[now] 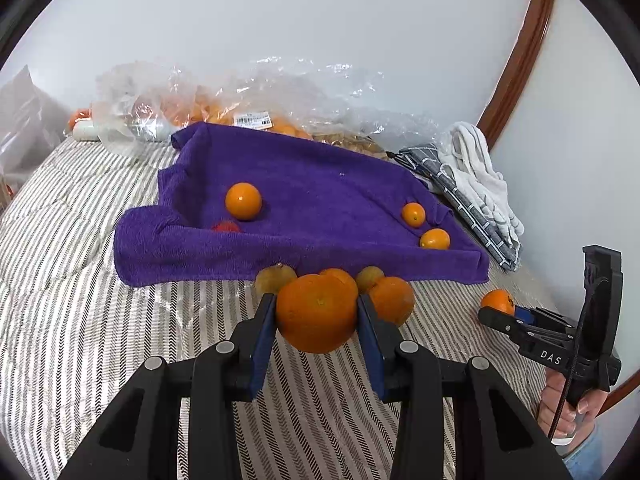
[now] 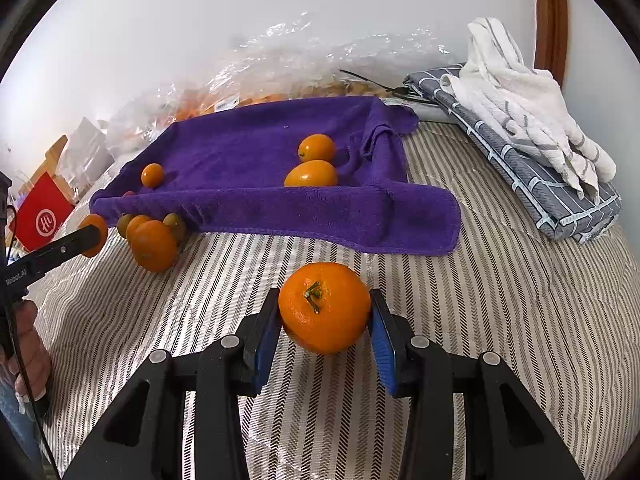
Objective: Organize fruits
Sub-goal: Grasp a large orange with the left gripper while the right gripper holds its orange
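In the left wrist view my left gripper (image 1: 317,305) is shut on a large orange (image 1: 316,320), its blue pads pressing both sides. Just behind it lie another orange (image 1: 394,300) and two greenish fruits (image 1: 274,278), in front of a purple towel (image 1: 320,184). The towel holds three small oranges (image 1: 243,201) and a red fruit (image 1: 226,226). My right gripper (image 2: 325,300) is shut on a stemmed orange (image 2: 324,320) over the striped bedcover (image 2: 480,300). It also shows at the right edge of the left wrist view as the right gripper (image 1: 502,313).
Clear plastic bags of oranges (image 1: 240,108) lie behind the towel against the white wall. Folded grey and white cloths (image 2: 532,148) are stacked at the right. A red box (image 2: 42,216) stands at the far left. A hand (image 1: 560,404) grips the right tool's handle.
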